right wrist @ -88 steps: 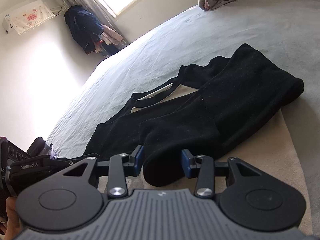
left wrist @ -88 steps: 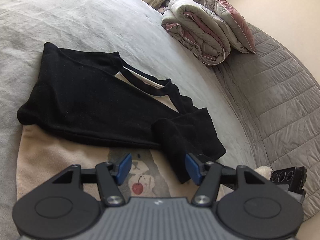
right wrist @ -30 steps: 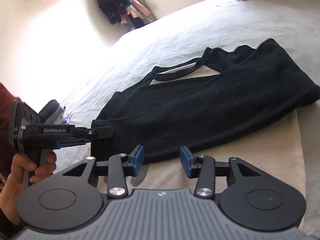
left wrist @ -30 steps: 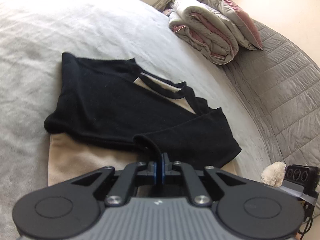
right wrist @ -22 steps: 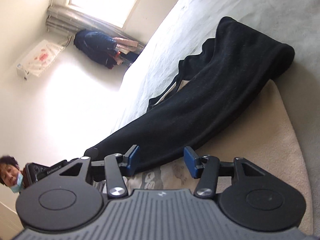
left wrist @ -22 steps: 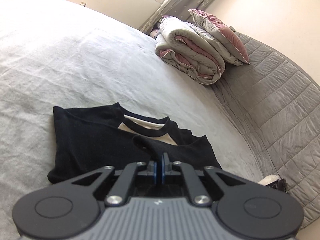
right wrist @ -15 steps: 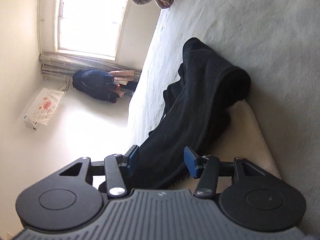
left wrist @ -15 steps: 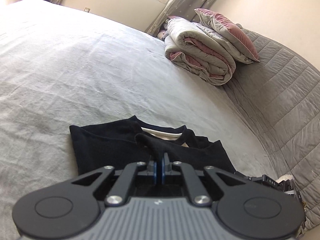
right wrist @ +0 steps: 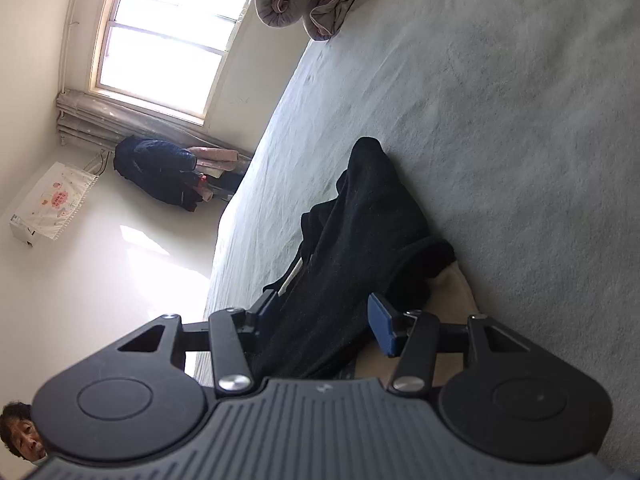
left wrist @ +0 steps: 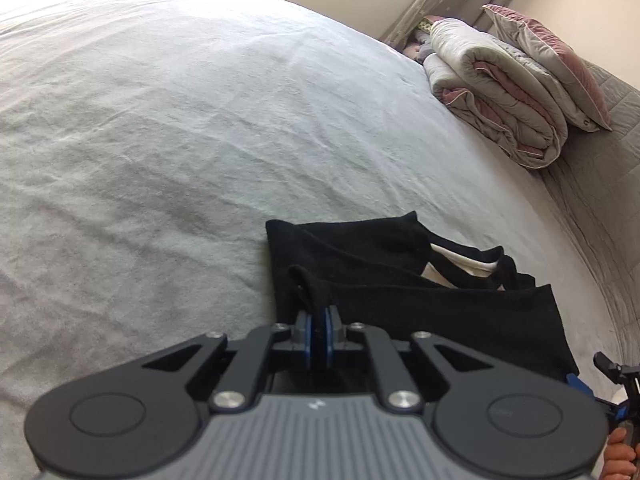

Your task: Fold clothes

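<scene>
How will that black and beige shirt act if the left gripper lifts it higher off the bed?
The shirt will probably sag and drape: it already peaks into a soft fold where the left gripper pinches it. It looks light, so loose layers may slide apart.

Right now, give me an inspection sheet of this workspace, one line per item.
Surface: grey bed sheet, wrinkled, bare around the garment.
Job's things: black and cream shirt, partly folded, black sleeves laid over the cream body.
Clutter: folded quilt with a pillow on top, far end of the bed.
Grippers: left gripper shut on a pinch of black shirt fabric; right gripper open, fingers astride the shirt.
Cables: nothing seen.
Surroundings: window, dark clothes pile below it, quilted grey headboard.
</scene>
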Demonstrator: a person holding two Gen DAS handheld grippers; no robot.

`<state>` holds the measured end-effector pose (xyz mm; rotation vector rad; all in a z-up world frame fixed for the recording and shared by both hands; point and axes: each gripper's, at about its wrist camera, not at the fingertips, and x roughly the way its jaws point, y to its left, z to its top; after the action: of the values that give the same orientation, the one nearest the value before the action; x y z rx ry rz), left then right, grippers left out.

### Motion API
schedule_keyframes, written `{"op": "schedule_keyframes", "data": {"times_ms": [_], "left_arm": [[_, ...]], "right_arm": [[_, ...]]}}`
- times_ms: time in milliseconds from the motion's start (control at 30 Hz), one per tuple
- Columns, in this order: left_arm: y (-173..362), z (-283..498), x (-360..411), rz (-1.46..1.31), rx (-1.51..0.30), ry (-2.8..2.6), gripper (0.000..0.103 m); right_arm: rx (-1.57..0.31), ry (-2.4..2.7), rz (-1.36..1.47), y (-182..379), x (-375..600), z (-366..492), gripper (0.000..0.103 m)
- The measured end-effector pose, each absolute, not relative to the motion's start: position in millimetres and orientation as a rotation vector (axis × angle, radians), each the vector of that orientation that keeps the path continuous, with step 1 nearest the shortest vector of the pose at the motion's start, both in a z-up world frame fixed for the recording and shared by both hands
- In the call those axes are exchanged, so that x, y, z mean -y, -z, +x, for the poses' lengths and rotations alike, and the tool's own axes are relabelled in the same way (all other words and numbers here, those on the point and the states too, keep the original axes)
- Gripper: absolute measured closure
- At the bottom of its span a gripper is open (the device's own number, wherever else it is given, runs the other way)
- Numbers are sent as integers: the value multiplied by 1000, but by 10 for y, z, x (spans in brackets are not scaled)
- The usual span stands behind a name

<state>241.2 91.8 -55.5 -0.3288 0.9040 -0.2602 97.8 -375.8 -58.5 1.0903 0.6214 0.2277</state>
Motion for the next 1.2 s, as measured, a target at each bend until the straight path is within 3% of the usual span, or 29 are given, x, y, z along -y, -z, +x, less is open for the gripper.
{"op": "schedule_keyframes", "data": {"times_ms": [33,67,100,133,533,700,867,1000,1200], "left_arm": [[539,2378,-918,-332,-900,247,88],[506,2321,-918,-338,-890,241,78],[470,2257,-912,-338,-880,237,63],[432,2179,-903,-329,-871,233,57],[299,978,-625,-218,-796,250,42],[467,604,-372,-130,-722,228,20],[870,333,-64,38,-645,239,11],[900,286,-16,84,-616,222,1],[919,265,-51,53,-624,228,0]], "right_arm": [[-624,-225,1048,537,3723,943,49],[-630,-223,1006,489,3680,909,49],[-635,-221,965,443,3619,878,49],[-639,-222,927,401,3569,832,49],[-662,-123,530,225,2973,335,49],[-635,-88,459,340,2859,54,46],[-638,1,397,417,2761,-146,45],[-591,32,318,358,2698,-211,44],[-599,117,368,382,2768,-252,43]]}}
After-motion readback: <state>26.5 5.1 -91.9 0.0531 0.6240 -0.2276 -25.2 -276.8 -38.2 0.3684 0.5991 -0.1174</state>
